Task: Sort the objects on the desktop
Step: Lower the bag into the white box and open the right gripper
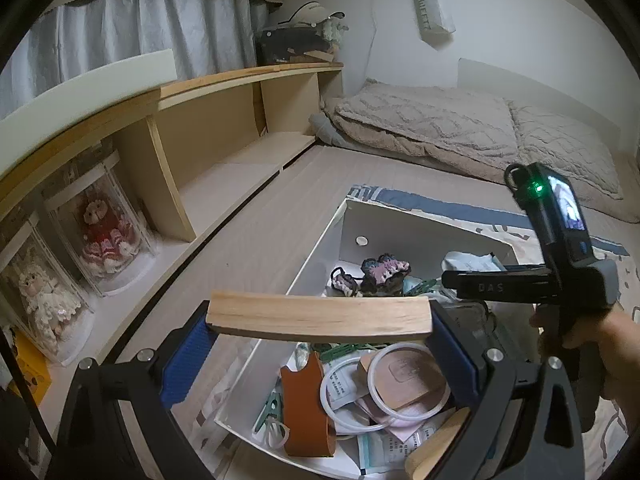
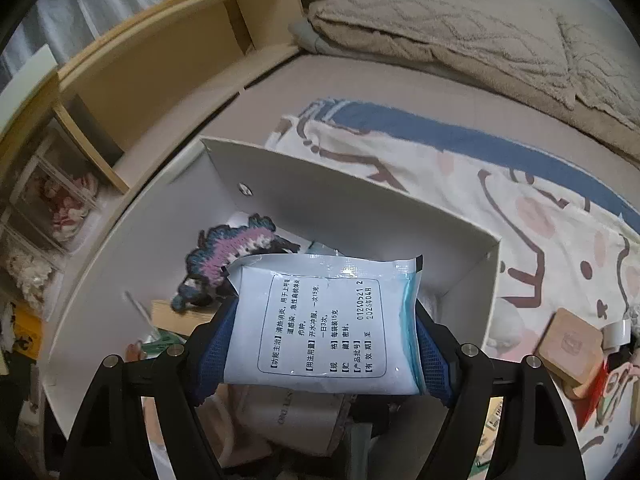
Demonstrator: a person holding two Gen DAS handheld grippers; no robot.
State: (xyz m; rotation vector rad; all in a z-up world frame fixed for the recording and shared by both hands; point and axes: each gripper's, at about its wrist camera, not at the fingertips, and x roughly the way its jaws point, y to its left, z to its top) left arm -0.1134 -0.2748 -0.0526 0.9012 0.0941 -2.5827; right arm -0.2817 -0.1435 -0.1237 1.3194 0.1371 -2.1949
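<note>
Left gripper [image 1: 320,316]: clamped on wooden block [image 1: 320,316], above the white box [image 1: 316,248].
Right gripper [image 2: 326,344]: pads pinching medicine sachet [image 2: 324,320] over the box's far corner.
Advice: lower both inside the walls, then let go, clear of the crocheted piece [image 2: 232,256].

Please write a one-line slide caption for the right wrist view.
Right claw holds a white printed sachet above the open white box.
</note>
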